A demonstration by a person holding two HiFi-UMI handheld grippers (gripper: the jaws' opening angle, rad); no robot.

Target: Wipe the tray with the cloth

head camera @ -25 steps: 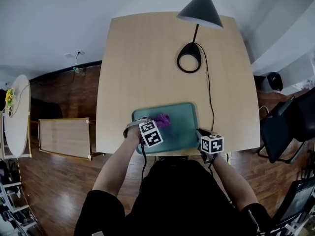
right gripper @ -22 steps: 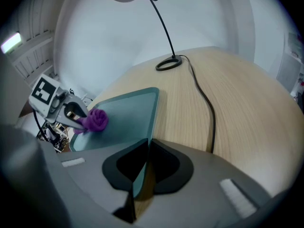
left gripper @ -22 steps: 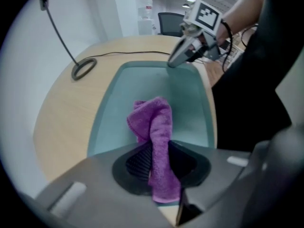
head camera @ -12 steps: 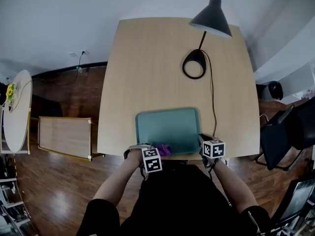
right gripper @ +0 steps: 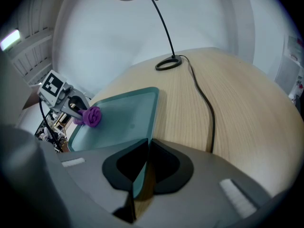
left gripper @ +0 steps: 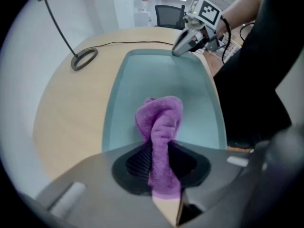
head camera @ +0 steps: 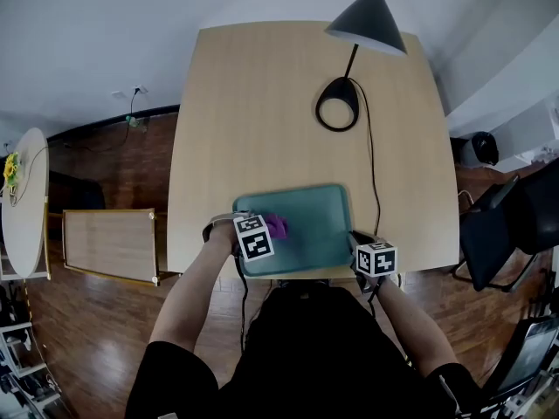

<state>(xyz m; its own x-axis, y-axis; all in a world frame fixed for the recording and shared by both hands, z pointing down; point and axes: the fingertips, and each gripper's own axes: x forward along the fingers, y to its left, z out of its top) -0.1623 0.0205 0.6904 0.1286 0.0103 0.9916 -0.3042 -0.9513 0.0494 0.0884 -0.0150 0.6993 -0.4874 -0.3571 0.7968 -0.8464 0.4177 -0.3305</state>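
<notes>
The wiping is judged to be under way rather than finished: the purple cloth (head camera: 276, 225) is pressed down onto the floor of the teal tray (head camera: 319, 234), close to the tray's left edge and about midway between its far and near edges. No dirt or streaks can be made out on the tray, so how much of it has been covered cannot be told from the surface; by the cloth's place alone, the middle and the right side would seem to be left to pass over. The tray itself is set at the near edge of the table (head camera: 262, 103), right of that edge's middle. The left gripper (left gripper: 160, 163) is pointed downward, and its jaws are drawn nearly together, clamped on a bunched fold of the cloth, whose free end is spread on the tray below. The right gripper (right gripper: 145, 167) is closed on the tray's rim at its near right corner, by which the tray appears to be steadied; nothing else is held in it
</notes>
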